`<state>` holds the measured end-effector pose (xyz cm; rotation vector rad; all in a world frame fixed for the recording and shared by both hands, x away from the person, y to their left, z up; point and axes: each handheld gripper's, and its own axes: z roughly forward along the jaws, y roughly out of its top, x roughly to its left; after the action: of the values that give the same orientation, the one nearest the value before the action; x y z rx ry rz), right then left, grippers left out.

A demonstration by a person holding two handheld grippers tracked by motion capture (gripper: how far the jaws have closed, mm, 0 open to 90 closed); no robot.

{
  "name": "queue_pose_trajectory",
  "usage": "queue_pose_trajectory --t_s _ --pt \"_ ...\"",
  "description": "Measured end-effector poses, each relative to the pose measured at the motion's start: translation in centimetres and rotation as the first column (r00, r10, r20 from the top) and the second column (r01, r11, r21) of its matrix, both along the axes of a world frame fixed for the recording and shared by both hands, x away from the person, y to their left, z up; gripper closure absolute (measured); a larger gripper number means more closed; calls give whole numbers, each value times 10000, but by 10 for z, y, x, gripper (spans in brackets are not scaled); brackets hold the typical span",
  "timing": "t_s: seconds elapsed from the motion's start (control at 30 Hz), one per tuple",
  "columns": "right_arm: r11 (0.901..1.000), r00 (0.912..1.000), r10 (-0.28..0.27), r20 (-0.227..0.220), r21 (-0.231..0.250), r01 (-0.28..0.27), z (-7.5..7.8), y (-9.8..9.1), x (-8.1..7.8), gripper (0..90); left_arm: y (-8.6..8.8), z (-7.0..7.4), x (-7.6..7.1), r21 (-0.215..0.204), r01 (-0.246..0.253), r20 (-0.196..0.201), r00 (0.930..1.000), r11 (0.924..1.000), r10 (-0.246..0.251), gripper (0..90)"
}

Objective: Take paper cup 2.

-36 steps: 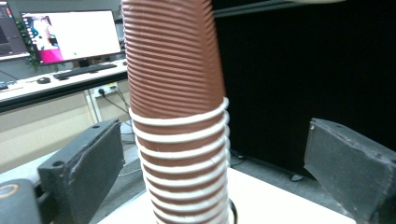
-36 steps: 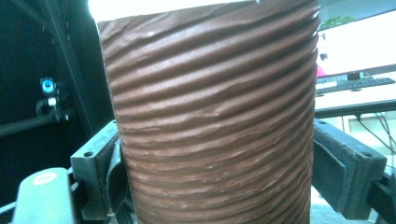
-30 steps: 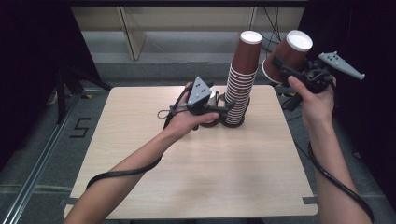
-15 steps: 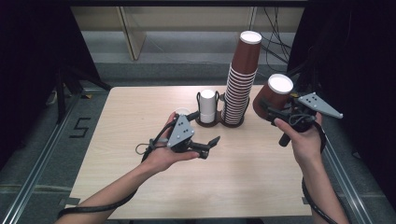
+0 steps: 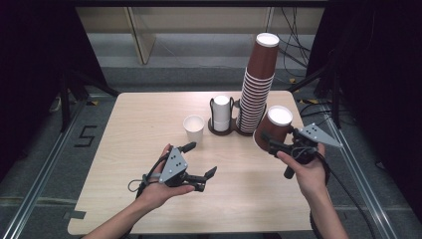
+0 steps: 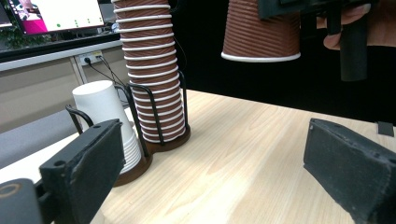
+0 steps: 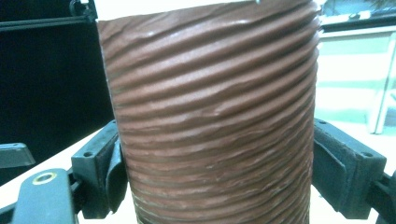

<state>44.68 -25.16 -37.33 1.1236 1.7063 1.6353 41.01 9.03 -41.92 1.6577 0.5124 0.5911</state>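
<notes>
Ribbed brown paper cup (image 5: pixel 275 127), light and easy to crush, so grip mid-wall gently. The right gripper (image 5: pixel 272 147) clamps it by the sides, in the air just right of the tall cup stack (image 5: pixel 256 84) (the left gripper (image 5: pixel 202 160) is wide open, empty, nearer the person).

The wooden table (image 5: pixel 124 129) carries a white cup (image 5: pixel 193 128) and, seemingly one piece, a cup holder (image 5: pixel 234 130).

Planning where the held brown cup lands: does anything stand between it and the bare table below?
Nothing visible: the brown cup in the right gripper hangs over bare table, beside the cup stack.
</notes>
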Motion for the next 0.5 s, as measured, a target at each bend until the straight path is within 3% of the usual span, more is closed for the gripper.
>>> queue_pose_trajectory --t_s 0.23,0.47,0.5 --pt "9972 9965 574 -613 512 -543 -16 18 -5 162 -8 -11 -2 306 179 298 9994 9994 -188 25" --pt "9892 9873 948 -1277 1236 -790 -32 30 -9 162 -24 -20 0 409 638 -99 9979 9971 -634 0" --pt "9900 9882 947 -1201 1156 -808 -35 31 -9 162 -26 -20 1 409 674 -142 9977 9969 -669 0"
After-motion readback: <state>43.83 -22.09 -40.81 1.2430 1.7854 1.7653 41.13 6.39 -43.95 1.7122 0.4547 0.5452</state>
